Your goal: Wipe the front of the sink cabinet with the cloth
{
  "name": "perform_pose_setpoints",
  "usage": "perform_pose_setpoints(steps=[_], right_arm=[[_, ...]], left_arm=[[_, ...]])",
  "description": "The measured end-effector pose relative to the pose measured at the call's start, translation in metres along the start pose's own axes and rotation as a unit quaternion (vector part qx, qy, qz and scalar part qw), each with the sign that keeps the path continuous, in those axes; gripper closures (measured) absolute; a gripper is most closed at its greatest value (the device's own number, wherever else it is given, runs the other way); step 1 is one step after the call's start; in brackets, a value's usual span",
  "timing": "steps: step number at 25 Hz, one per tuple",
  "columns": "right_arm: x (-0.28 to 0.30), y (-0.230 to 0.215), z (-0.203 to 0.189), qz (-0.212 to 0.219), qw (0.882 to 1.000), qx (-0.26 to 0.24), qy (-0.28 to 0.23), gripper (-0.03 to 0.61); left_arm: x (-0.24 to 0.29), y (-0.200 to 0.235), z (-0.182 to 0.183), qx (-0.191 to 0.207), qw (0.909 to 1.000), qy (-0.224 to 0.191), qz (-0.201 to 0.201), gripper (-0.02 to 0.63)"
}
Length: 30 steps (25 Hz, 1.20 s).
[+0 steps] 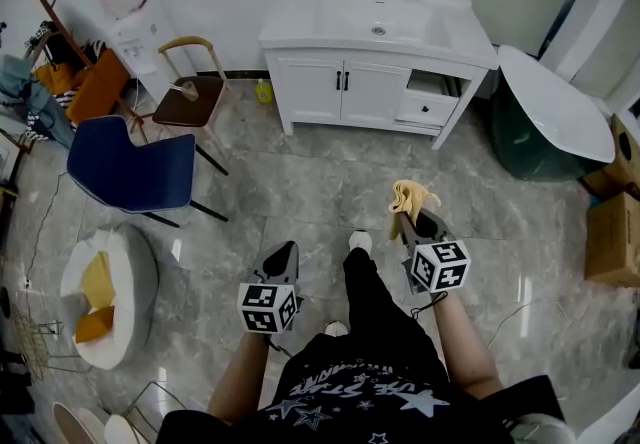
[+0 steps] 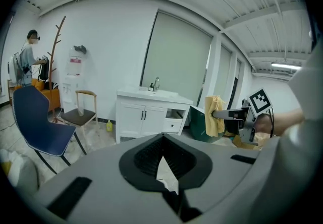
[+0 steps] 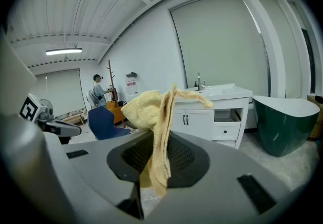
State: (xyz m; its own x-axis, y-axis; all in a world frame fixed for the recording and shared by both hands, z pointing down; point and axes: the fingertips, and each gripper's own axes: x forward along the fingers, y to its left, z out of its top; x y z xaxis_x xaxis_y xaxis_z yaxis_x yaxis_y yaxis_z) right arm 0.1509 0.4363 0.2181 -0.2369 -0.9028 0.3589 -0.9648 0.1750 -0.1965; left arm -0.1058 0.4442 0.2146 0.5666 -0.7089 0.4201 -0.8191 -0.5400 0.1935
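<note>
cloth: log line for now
right claw shut on cloth | left claw shut, empty | cabinet ahead, not reached | wipe not begun

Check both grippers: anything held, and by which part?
Right gripper is shut on the cloth, pinching a bunched fold; most of the cloth sticks out past the jaws. Left gripper is shut and holds nothing.

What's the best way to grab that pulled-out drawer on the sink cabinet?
Pinch the small dark knob mid-front on the drawer, coming straight from the front: the drawer juts toward the room, and that knob is its only protruding part.
</note>
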Motion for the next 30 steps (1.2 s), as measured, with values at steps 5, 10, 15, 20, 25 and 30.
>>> perform_pose_setpoints(steps=[5, 10, 15, 20, 25, 30], right_arm=[[0.063, -0.016, 0.018, 0.012, 1.000, 0.002, 0.003, 0.495], [0.159, -0.053, 0.044, 0.031, 0.999, 0.011, 0.011, 0.495], [0.251, -0.096, 0.076, 0.048, 0.998, 0.016, 0.032, 0.495], [0.327, -0.125, 0.103, 0.073, 0.996, 0.018, 0.047, 0.495], [0.380, -0.131, 0.107, 0.097, 0.993, 0.009, 0.067, 0.495], [0.416, -0.115, 0.106, 0.121, 0.989, 0.002, 0.080, 0.495]], left_arm=[[0.032, 0.034, 0.018, -0.012, 0.9997, 0.003, 0.019, 0.598], [0.103, 0.073, 0.047, -0.019, 0.9986, 0.012, 0.048, 0.598], [0.186, 0.102, 0.095, -0.026, 0.9972, 0.015, 0.068, 0.600], [0.252, 0.127, 0.149, -0.019, 0.9960, 0.006, 0.088, 0.600], [0.286, 0.148, 0.179, -0.024, 0.9936, -0.009, 0.110, 0.600], [0.296, 0.174, 0.180, -0.039, 0.9908, -0.006, 0.130, 0.600]])
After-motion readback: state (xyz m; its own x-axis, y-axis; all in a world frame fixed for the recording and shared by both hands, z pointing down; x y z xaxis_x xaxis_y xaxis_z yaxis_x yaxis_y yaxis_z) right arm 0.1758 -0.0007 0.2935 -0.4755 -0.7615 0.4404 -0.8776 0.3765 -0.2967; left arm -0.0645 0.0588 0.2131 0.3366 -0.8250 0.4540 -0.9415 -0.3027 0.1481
